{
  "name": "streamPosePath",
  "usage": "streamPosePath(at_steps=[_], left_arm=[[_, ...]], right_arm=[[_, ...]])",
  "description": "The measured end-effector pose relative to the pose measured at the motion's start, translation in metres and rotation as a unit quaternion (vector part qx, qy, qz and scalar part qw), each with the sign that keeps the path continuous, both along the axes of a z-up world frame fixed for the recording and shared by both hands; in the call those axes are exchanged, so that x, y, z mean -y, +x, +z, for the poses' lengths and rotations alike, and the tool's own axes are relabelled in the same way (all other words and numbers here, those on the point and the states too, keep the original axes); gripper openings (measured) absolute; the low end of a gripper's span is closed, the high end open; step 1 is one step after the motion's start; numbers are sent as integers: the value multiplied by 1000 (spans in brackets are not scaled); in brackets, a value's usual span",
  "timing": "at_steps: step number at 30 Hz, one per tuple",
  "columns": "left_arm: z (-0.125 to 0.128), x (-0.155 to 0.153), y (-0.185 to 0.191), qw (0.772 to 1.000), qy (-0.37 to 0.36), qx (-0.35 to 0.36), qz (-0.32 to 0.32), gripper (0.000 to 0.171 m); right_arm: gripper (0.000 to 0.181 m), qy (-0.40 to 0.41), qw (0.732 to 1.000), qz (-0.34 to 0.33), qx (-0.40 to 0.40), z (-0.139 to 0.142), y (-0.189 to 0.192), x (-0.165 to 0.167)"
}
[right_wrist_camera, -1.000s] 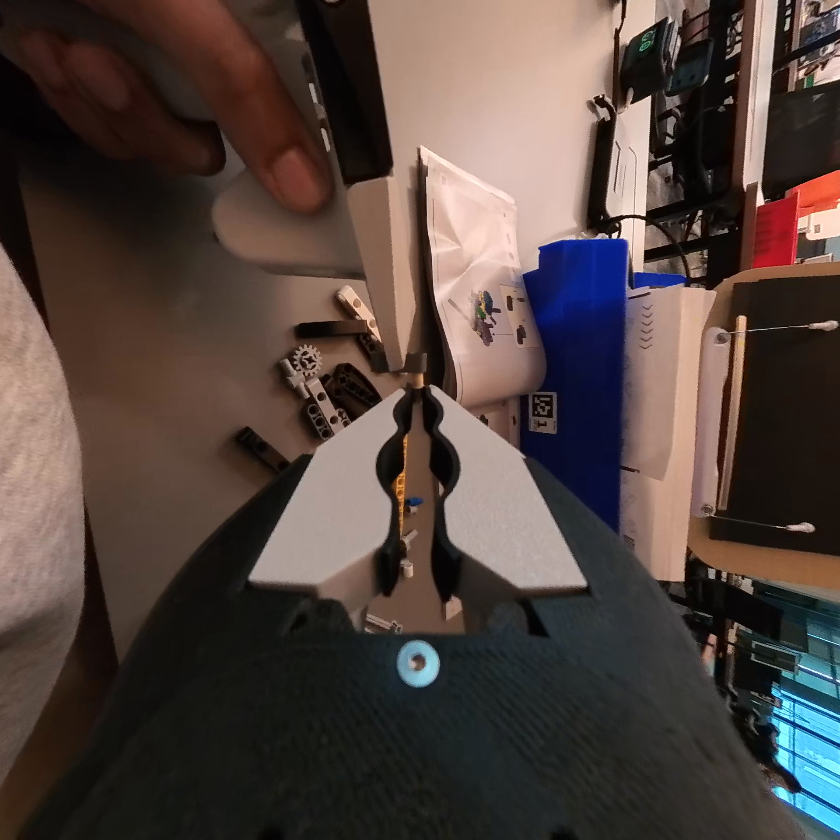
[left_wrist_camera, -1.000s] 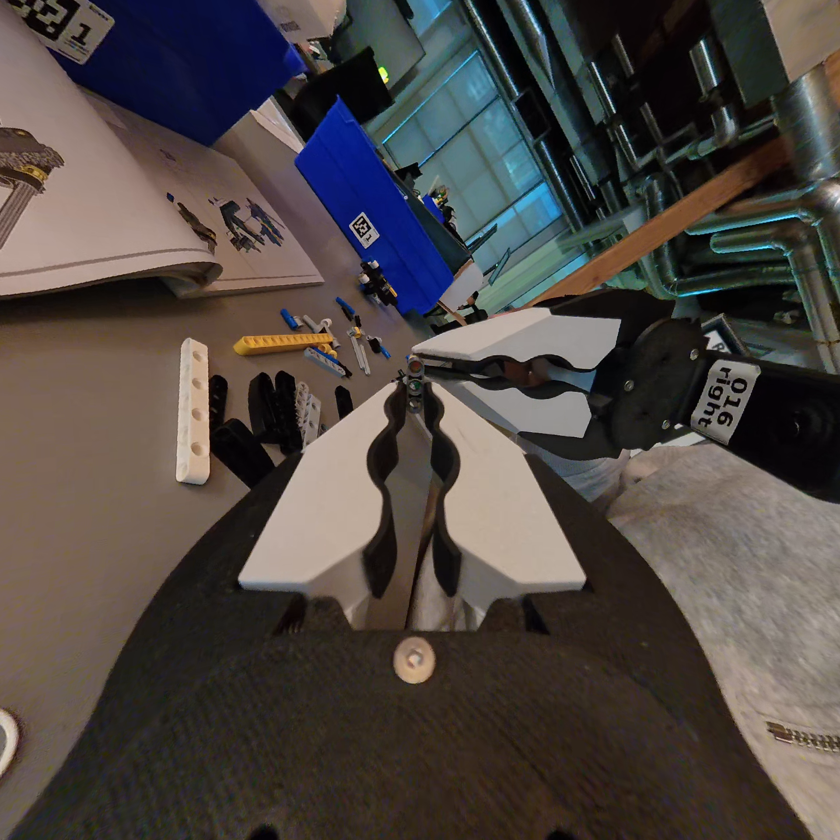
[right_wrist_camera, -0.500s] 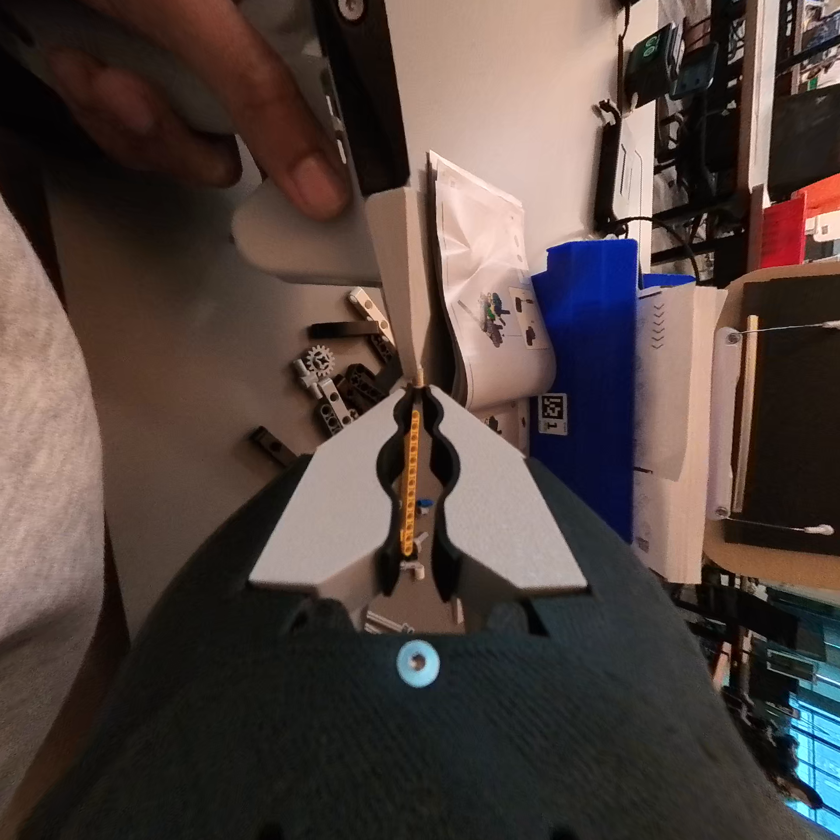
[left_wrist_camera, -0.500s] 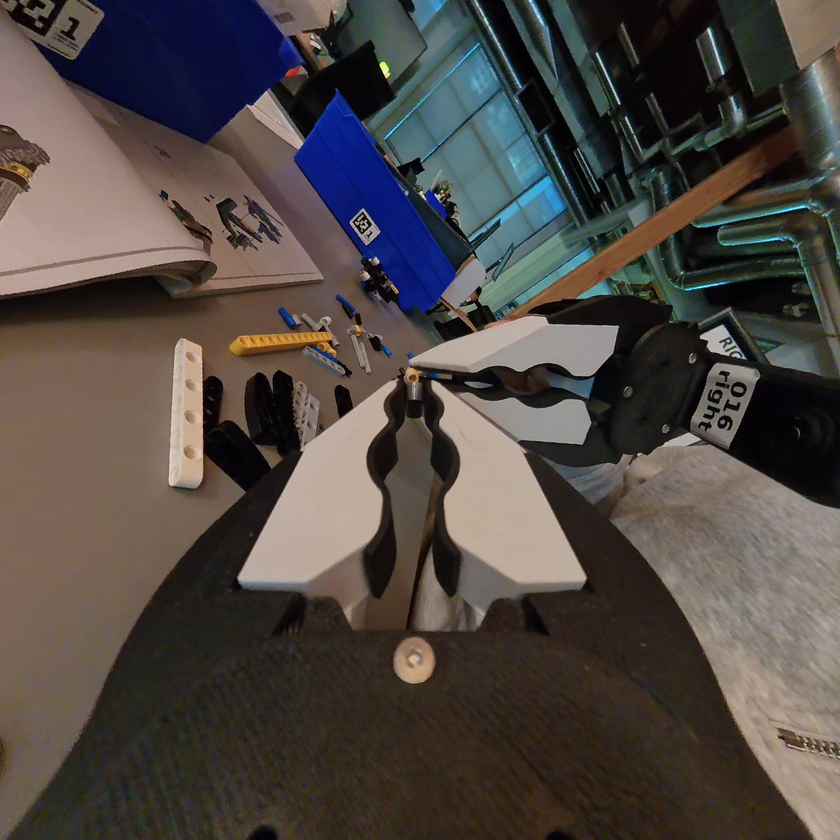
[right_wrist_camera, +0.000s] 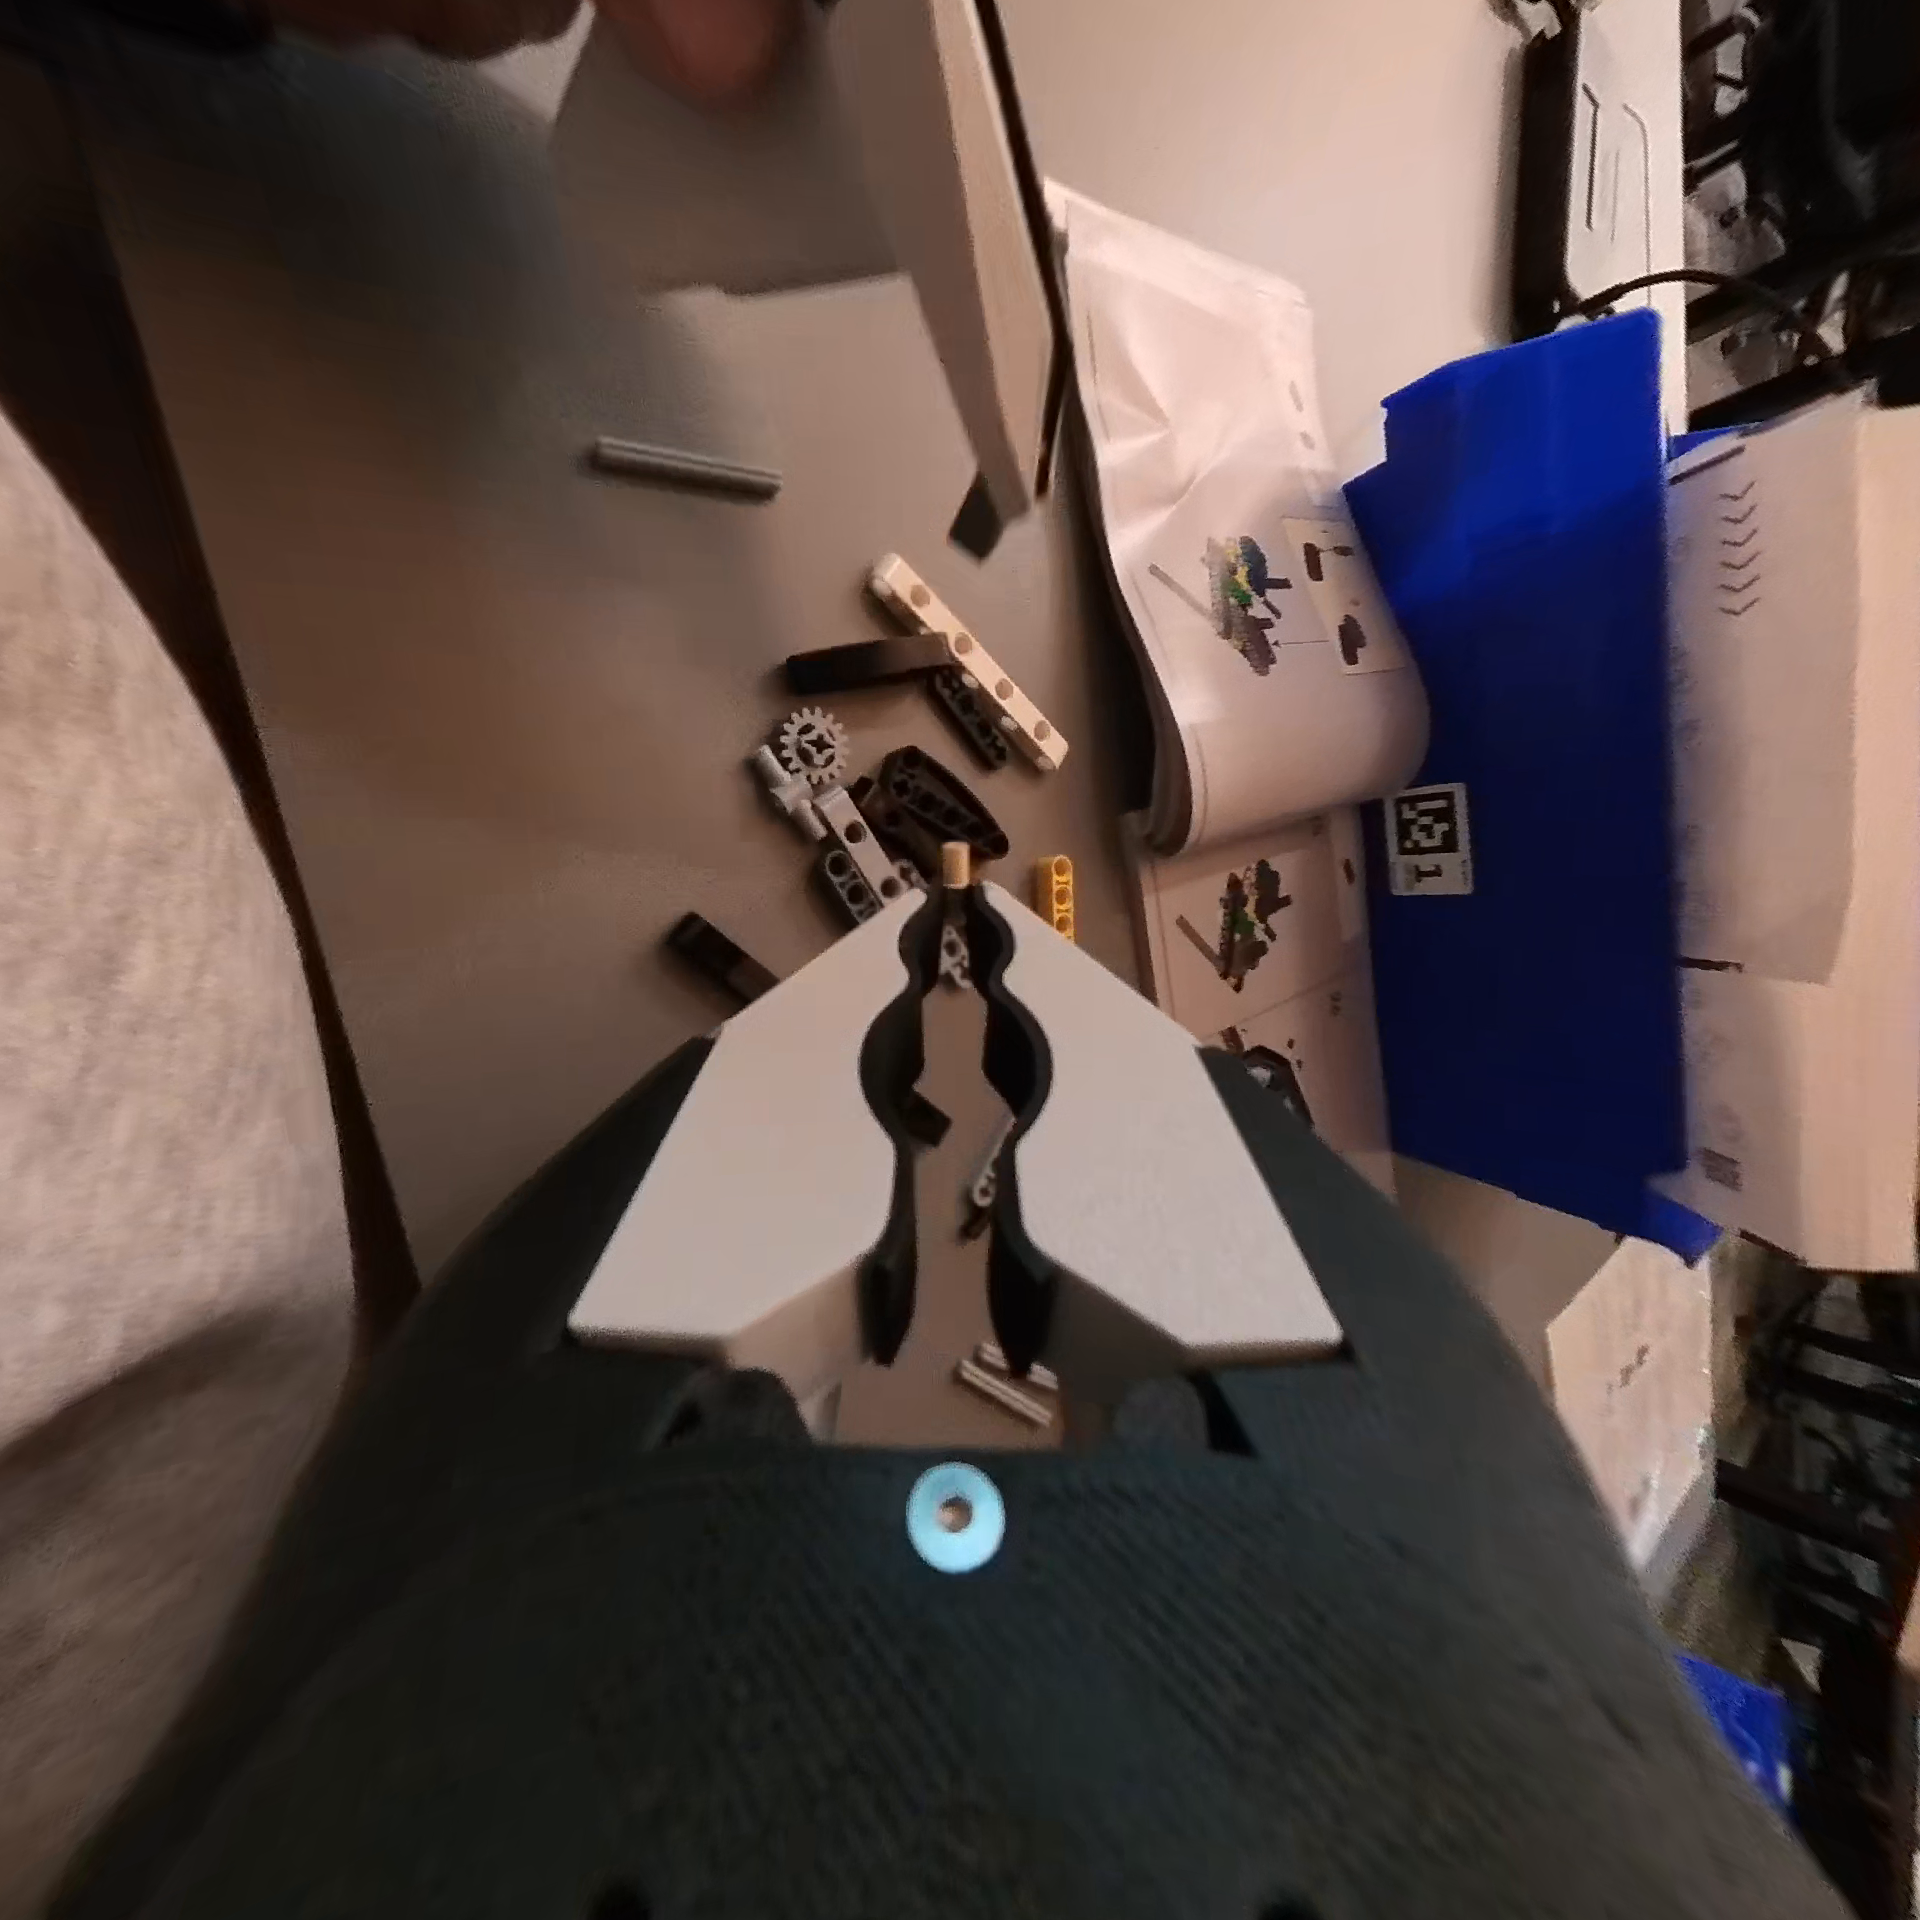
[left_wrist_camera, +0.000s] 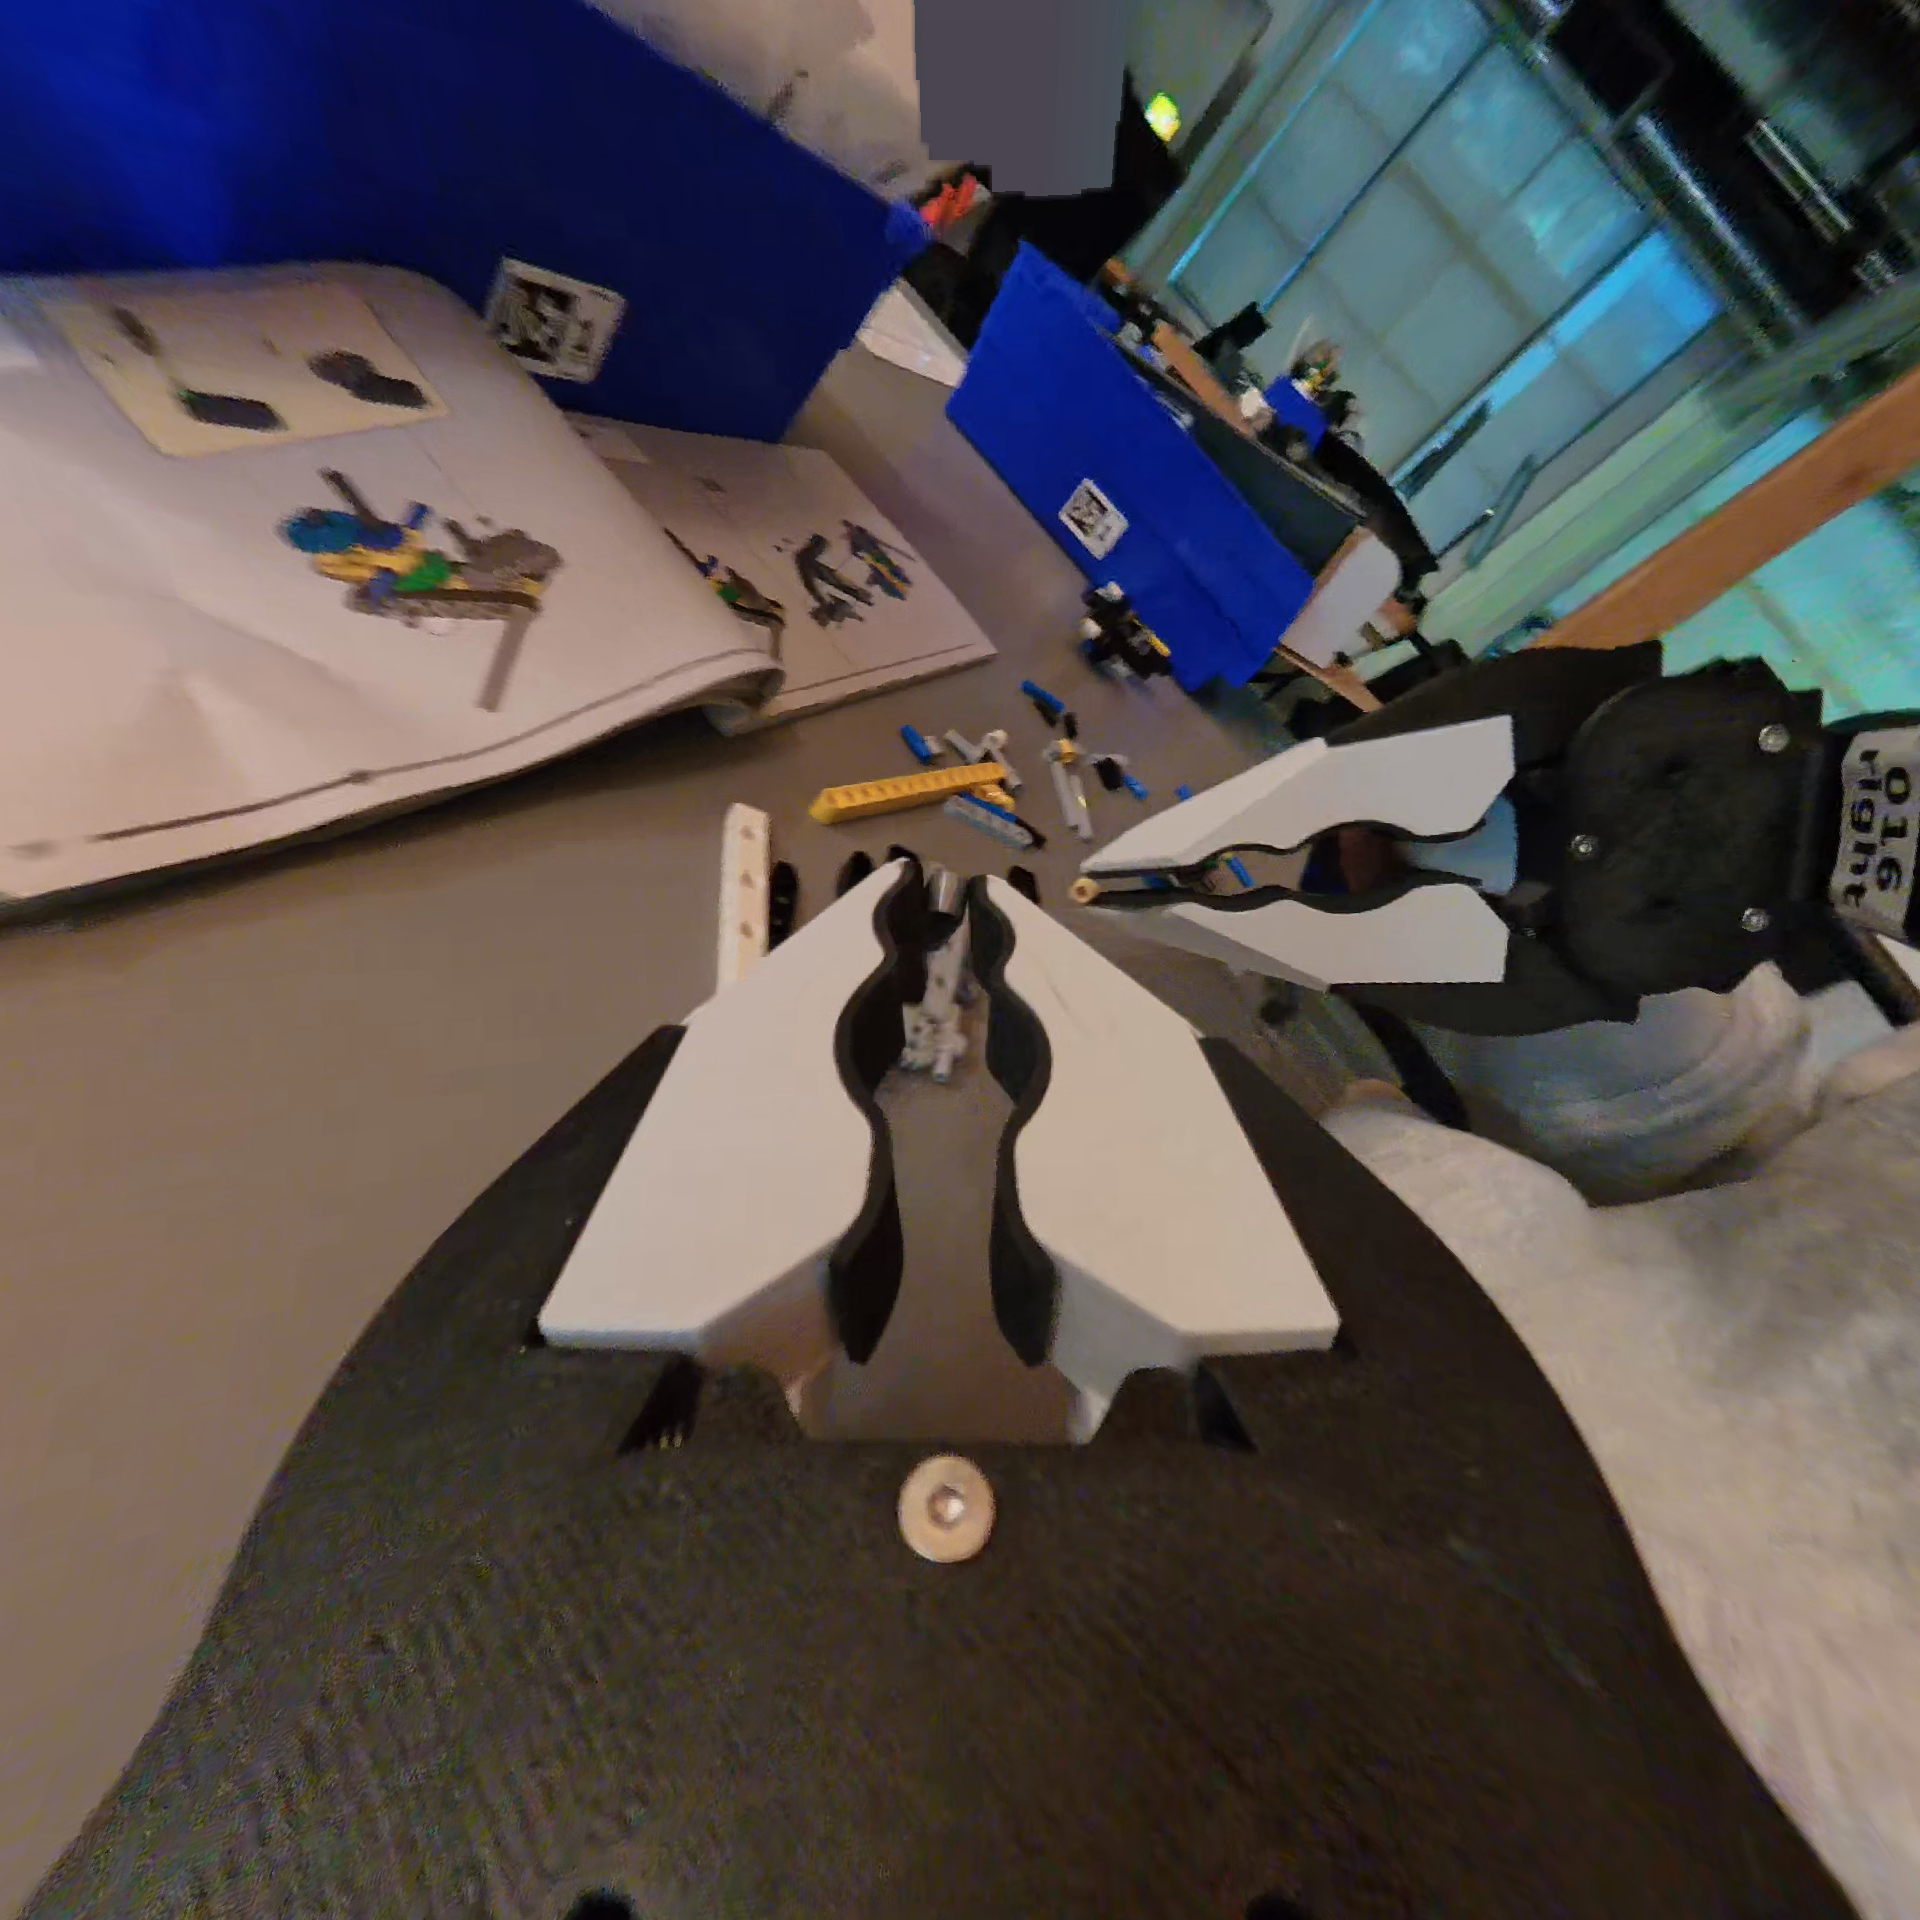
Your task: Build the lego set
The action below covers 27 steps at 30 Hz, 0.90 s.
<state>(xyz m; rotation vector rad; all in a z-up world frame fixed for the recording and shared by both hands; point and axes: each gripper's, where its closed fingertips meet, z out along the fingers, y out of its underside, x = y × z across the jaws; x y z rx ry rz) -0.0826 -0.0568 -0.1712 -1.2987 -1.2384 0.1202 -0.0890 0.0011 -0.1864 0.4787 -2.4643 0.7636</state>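
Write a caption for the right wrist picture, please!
Right claw pinching a tan peg above scattered Lego pieces.

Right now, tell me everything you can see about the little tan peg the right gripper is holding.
The tan peg is a short, smooth plastic cylinder with a hollow end. It sticks straight out past the tips of the right gripper, which pinches its back part. Nothing else touches it; it is held above the gray table, with loose pieces behind it, apart from the left gripper.
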Motion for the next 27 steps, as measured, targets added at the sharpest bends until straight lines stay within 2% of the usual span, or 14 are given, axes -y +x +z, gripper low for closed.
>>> streamPosePath(at_steps=[4, 6, 8, 13, 17, 21, 27], left_arm=[[-4, 31, 5, 999, -14, 20, 35, 7], [-12, 16, 15, 998, -10, 54, -18, 7], [-12, -7, 23, 996, 4, 58, -73, 7], [-28, -46, 34, 986, -54, 49, -153, 7], [-36, -53, 39, 980, -72, 67, -173, 7], [-52, -51, 43, 972, -121, 97, -179, 8], [-56, -47, 51, 965, -151, 102, -189, 6]], right_arm=[[3, -23, 1000, 2, 21, 1, -1, 2], [3, -29, 999, -1, 25, 1, -4, 2], [3, -33, 999, -13, 24, 2, -9, 0], [3, -55, 995, -82, 31, 10, -33, -16], [2, -86, 988, -117, 52, 19, -43, -32], [3, -98, 985, -130, 59, 22, -45, -41], [3, -108, 981, -152, 57, 24, -52, -48]])
